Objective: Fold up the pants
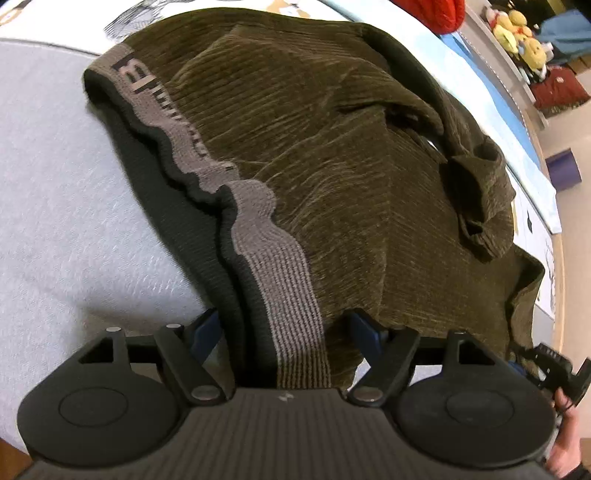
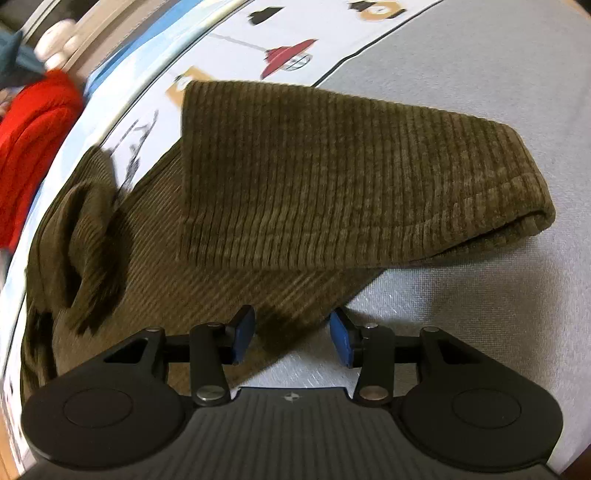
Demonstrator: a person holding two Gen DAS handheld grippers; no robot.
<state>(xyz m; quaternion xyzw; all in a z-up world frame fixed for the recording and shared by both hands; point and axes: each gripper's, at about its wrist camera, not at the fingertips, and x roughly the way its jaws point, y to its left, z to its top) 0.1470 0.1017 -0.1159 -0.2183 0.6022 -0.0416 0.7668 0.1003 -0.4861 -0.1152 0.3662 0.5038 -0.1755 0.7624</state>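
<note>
Two grippers over the grey sheet (image 2: 480, 110), and plenty around them: beyond the left gripper (image 1: 284, 332), a red garment (image 1: 443, 14) and a row of yellow plush toys (image 1: 517, 33) on a shelf past the far edge of the bed, a purple box (image 1: 561, 168) on the floor off to its right. Ahead and left of the right gripper (image 2: 291, 332), that red garment (image 2: 33, 140) again, lying at the printed border of the sheet. Nothing sits on the olive corduroy pants (image 1: 314, 147) themselves. They spread forward from the left gripper, waistband (image 1: 258, 229) grey and black, wavy, running away up-left; a bunched lump of cloth lies far right. Left jaws spread wide, the waistband passing between them, pads not pressing. Right jaws parted too, straddling the pants' near edge without pinching it; just ahead, a leg end (image 2: 369, 184) is folded over the lower layer, its hem toward the right. Open grey sheet lies left of the left gripper and right of the right one; a hand (image 1: 565, 435) shows at the left view's lower right.
</note>
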